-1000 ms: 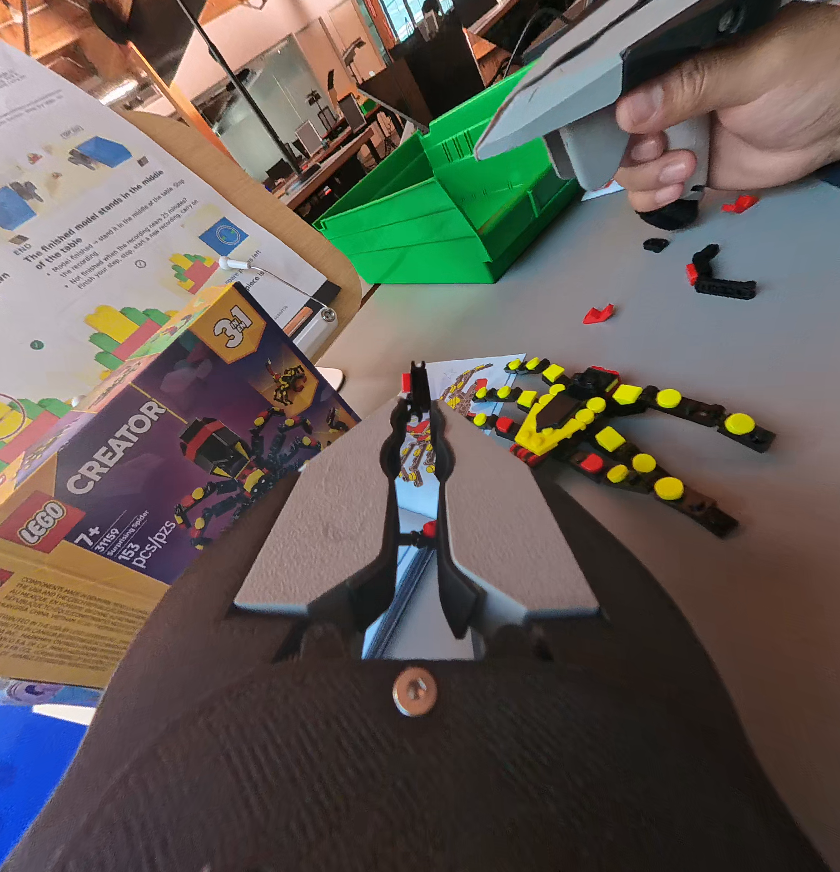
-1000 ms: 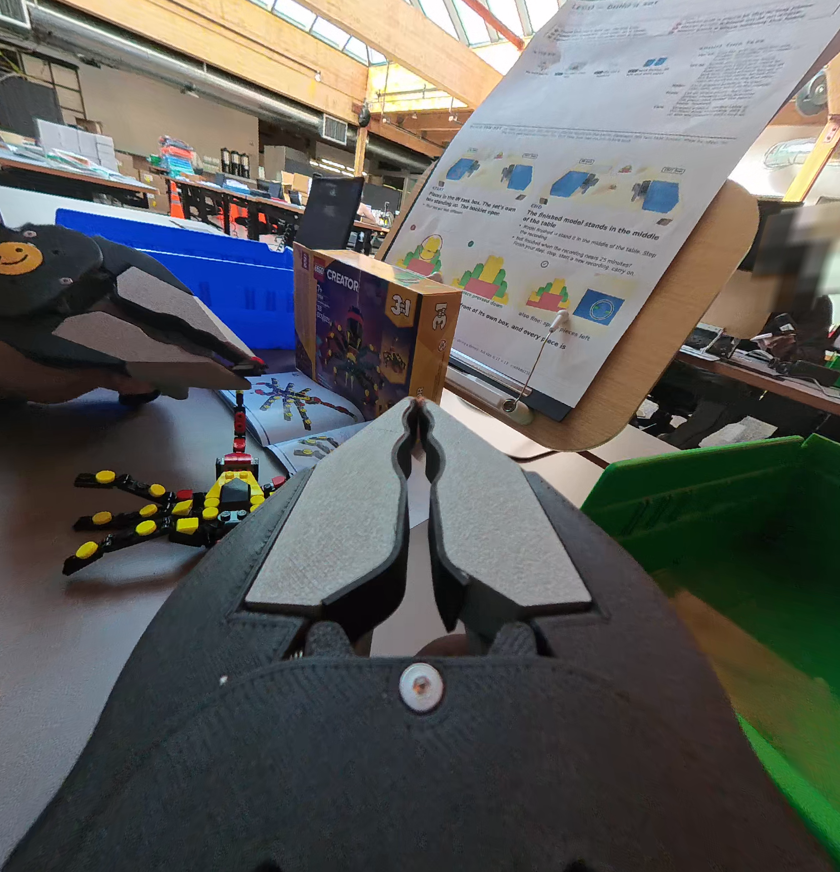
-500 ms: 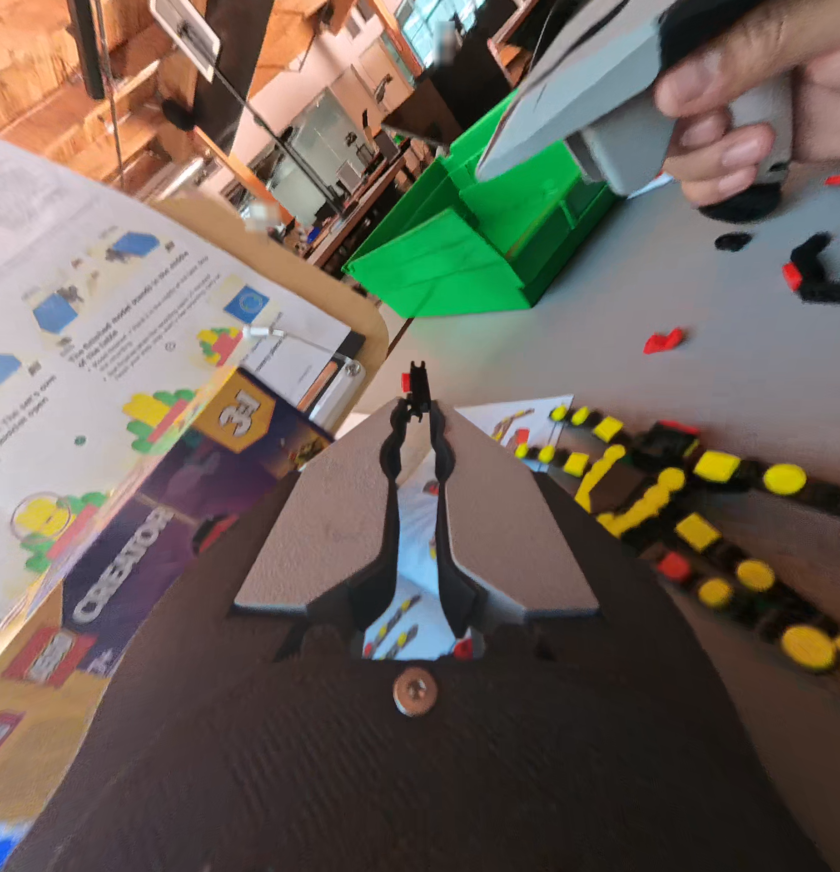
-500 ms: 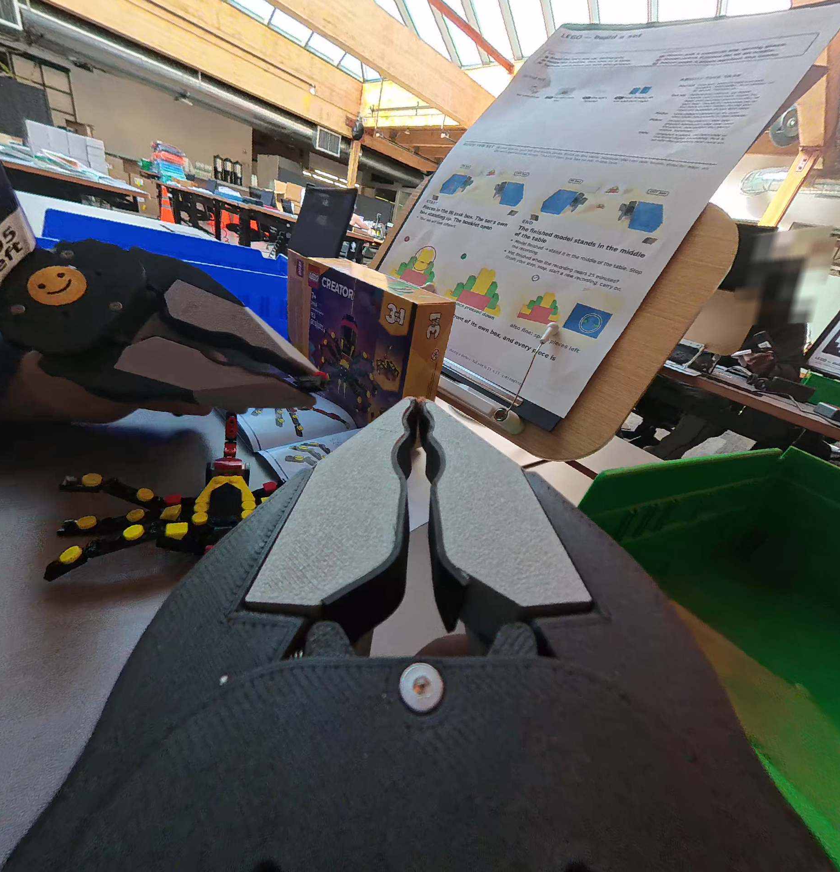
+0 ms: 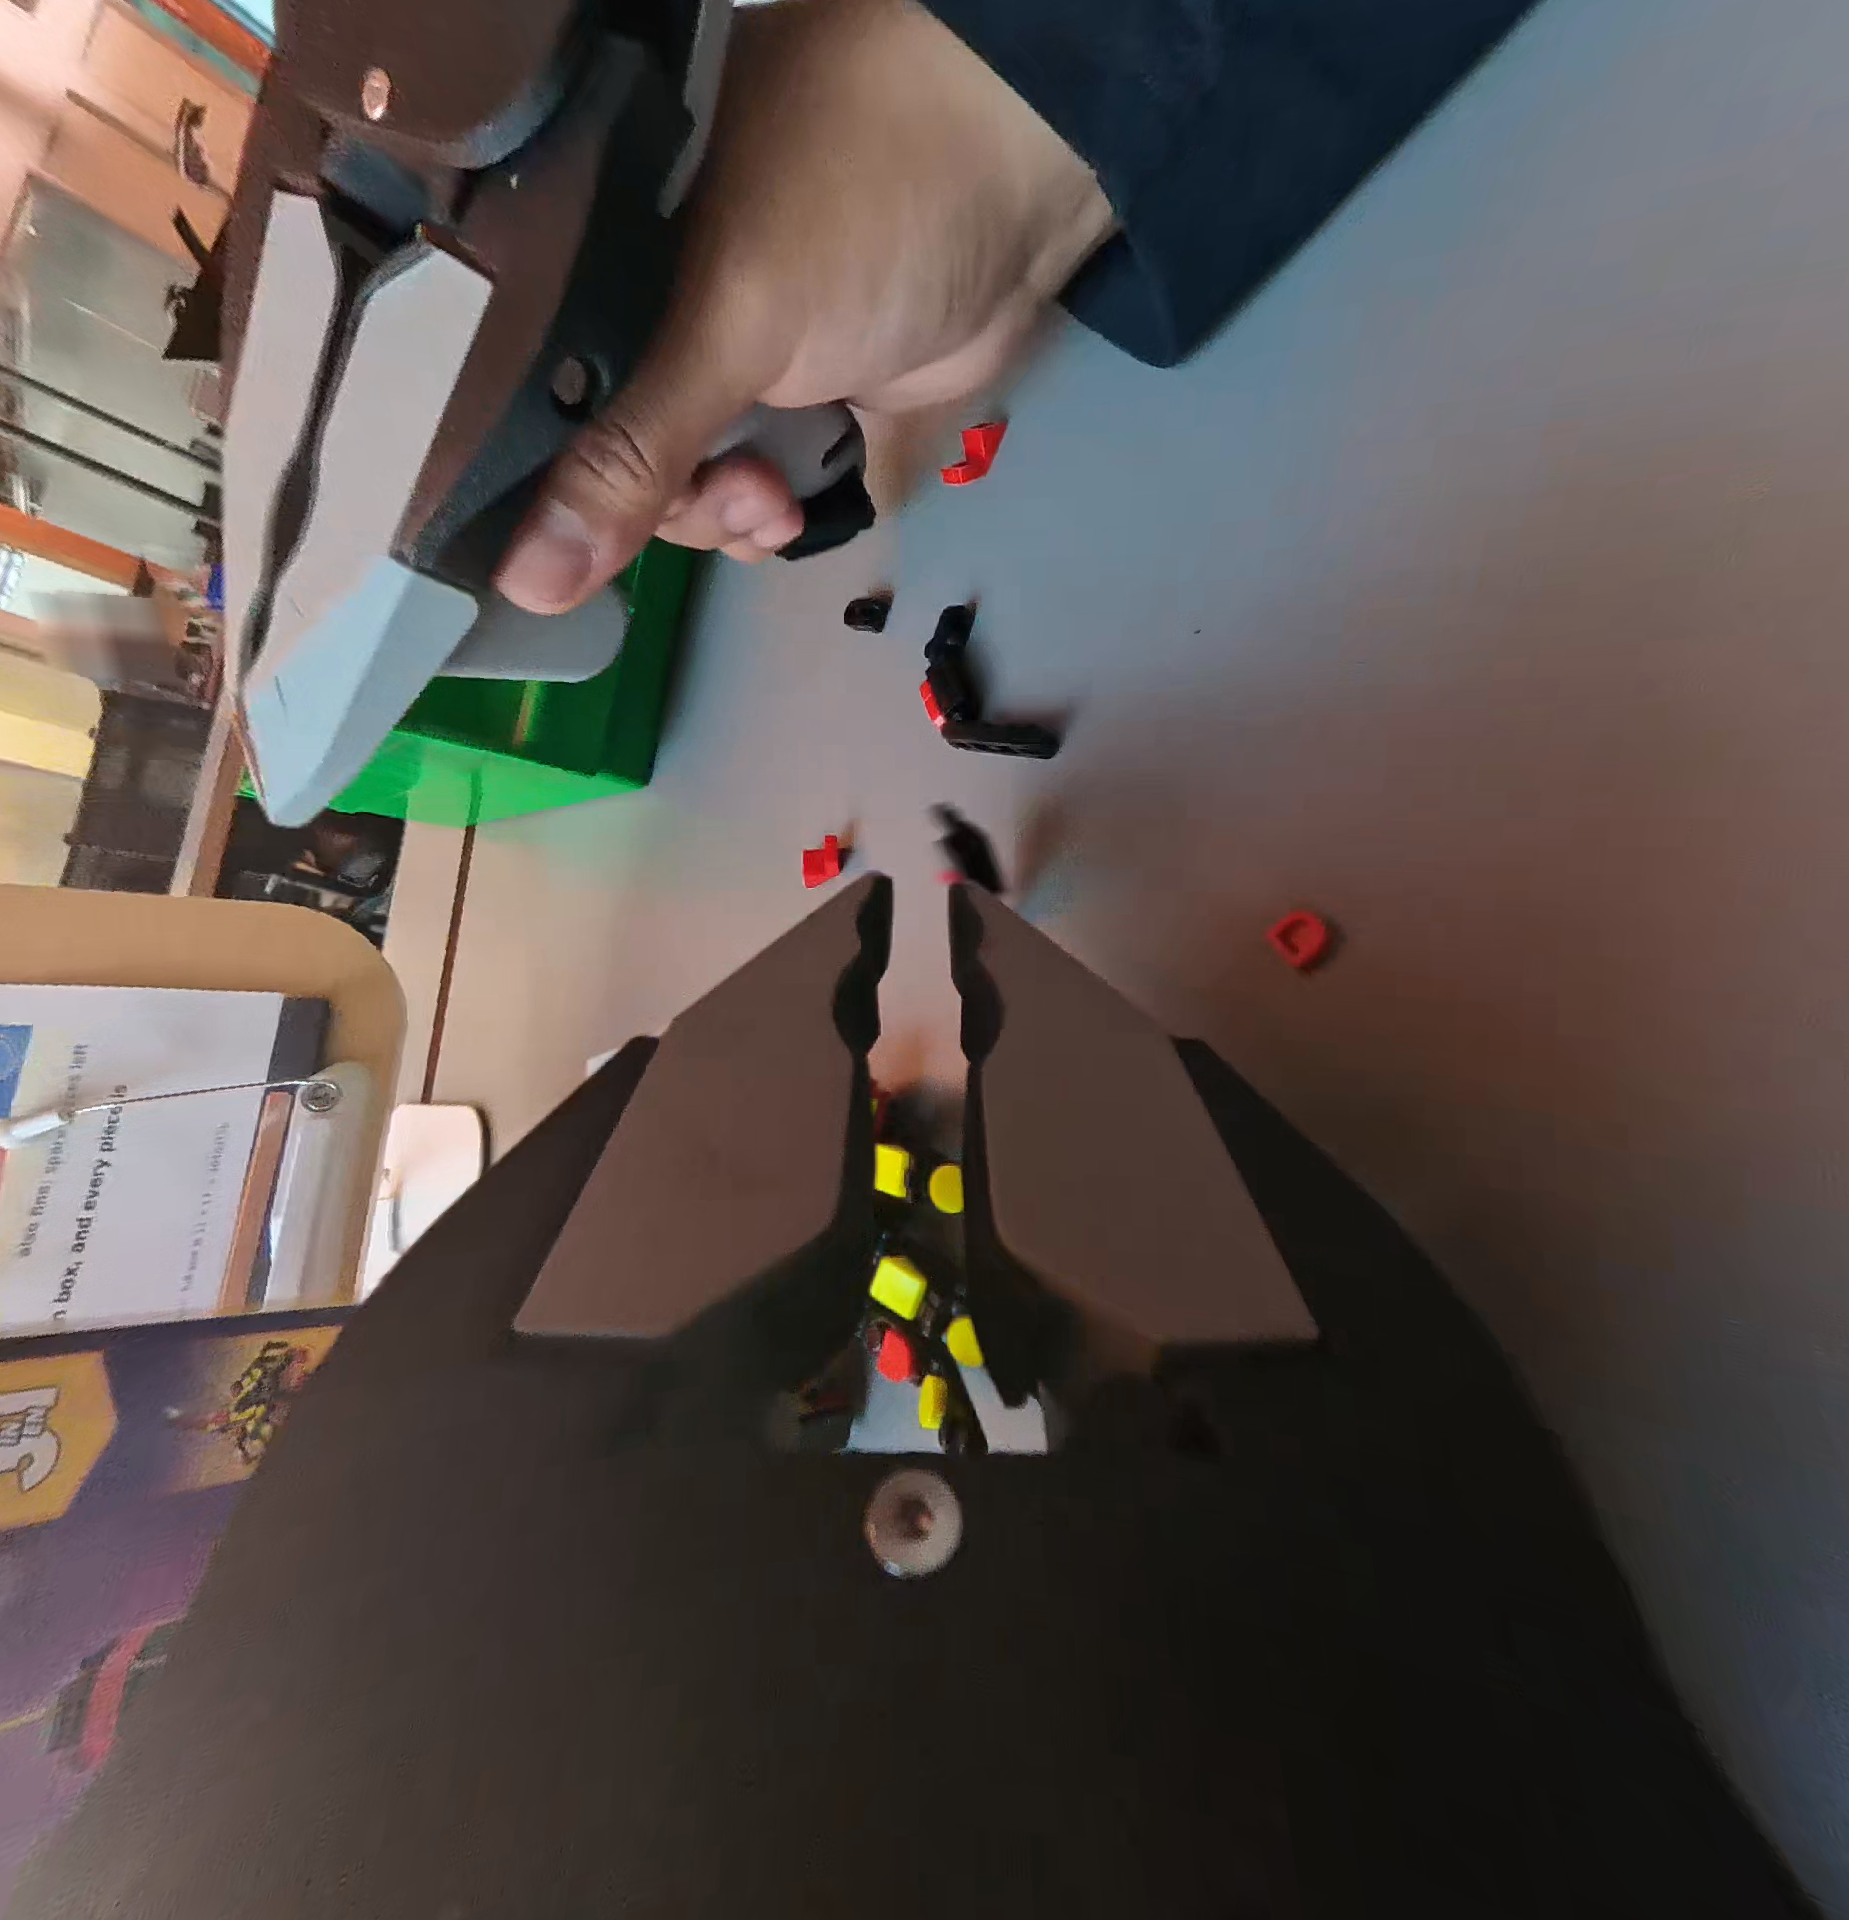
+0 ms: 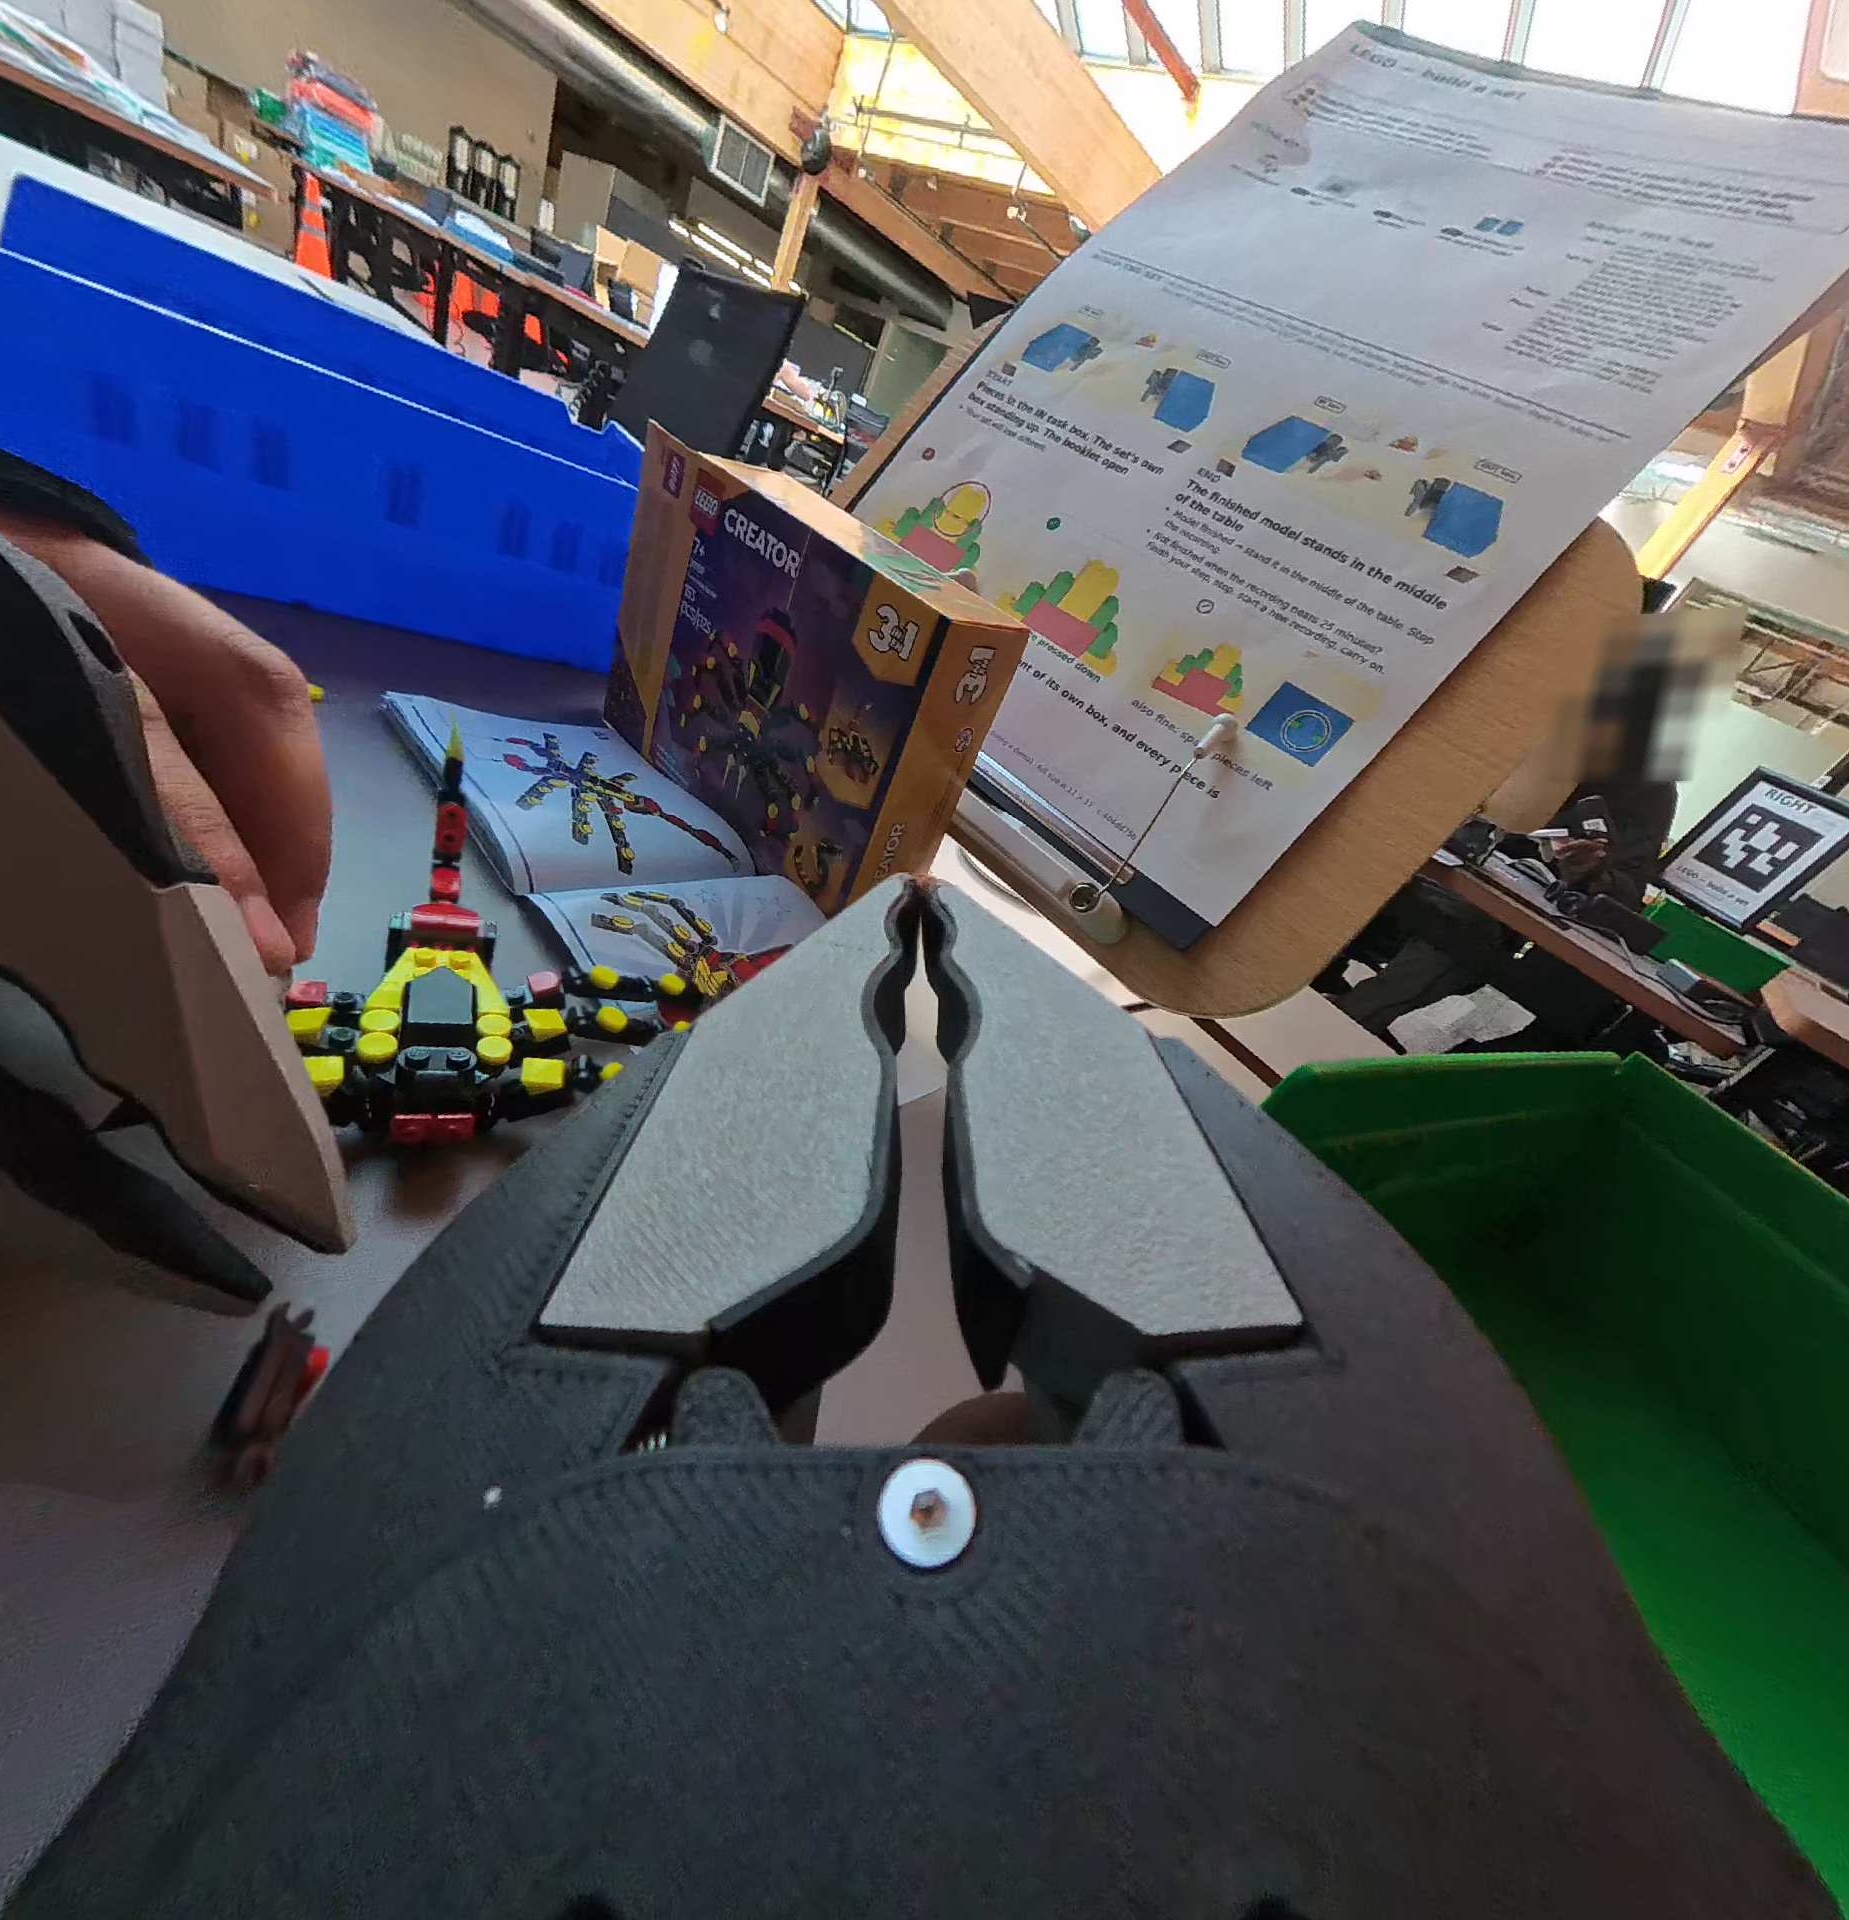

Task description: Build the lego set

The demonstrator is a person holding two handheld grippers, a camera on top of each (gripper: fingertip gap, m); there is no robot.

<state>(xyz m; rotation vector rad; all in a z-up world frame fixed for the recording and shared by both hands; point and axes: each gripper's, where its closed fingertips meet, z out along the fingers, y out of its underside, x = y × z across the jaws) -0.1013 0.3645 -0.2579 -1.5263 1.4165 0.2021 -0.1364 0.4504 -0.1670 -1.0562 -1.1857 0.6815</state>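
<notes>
The black, yellow and red spider model (image 6: 432, 1029) lies on the grey table; in the left wrist view it shows between my fingers (image 5: 909, 1278). My left gripper (image 5: 915, 888) is rolled onto its side, slightly open and holds nothing. A small black and red piece (image 5: 967, 852) is blurred just off its right tip; it also shows low over the table in the right wrist view (image 6: 271, 1392). My right gripper (image 6: 920, 896) is shut with its tips touching, raised beside the green bin (image 6: 1626, 1299). It shows hand-held in the left wrist view (image 5: 276, 769).
Loose pieces lie on the table: red ones (image 5: 972, 457) (image 5: 821, 862) (image 5: 1299, 940), a black one (image 5: 868, 613), a black and red angled assembly (image 5: 972, 696). The set's box (image 6: 795, 686), open booklet (image 6: 577, 800), instruction board (image 6: 1367, 468) and blue bin (image 6: 276, 436) stand behind the model. Some 12 centimetres of space lies between my two pairs of fingers.
My left gripper has rolled over, swung above the model and opened; the black and red piece it held has left its tips. My right gripper stays shut and has shifted slightly.
</notes>
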